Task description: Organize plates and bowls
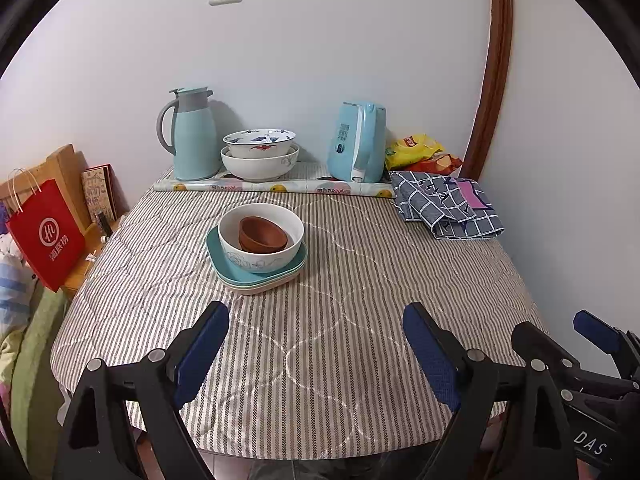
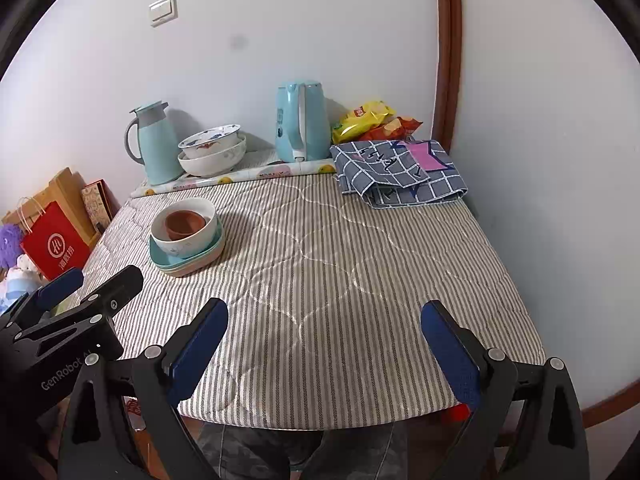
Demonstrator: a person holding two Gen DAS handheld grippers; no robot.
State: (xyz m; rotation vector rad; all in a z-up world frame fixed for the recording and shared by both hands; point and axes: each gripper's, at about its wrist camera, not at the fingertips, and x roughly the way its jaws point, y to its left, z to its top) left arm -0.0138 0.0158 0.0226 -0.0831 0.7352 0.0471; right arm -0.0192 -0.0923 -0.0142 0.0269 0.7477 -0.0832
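A stack of square plates (image 1: 256,276) (image 2: 192,258), teal on top, lies on the striped table. On it stands a white bowl (image 1: 262,256) (image 2: 188,240) holding small brown bowls (image 1: 262,236) (image 2: 184,224). Two larger white bowls (image 1: 260,160) (image 2: 212,156), nested, stand at the back by the wall. My left gripper (image 1: 316,320) is open and empty above the table's near edge, well short of the stack. My right gripper (image 2: 324,320) is open and empty at the near edge, to the right of the left one. Each gripper shows in the other's view.
A light-blue thermos jug (image 1: 192,136) (image 2: 156,148) and a light-blue kettle (image 1: 358,144) (image 2: 302,122) stand at the back. Snack bags (image 1: 420,152) (image 2: 372,120) and a folded checked cloth (image 1: 448,204) (image 2: 400,172) lie back right. A red paper bag (image 1: 44,232) (image 2: 54,240) hangs left of the table.
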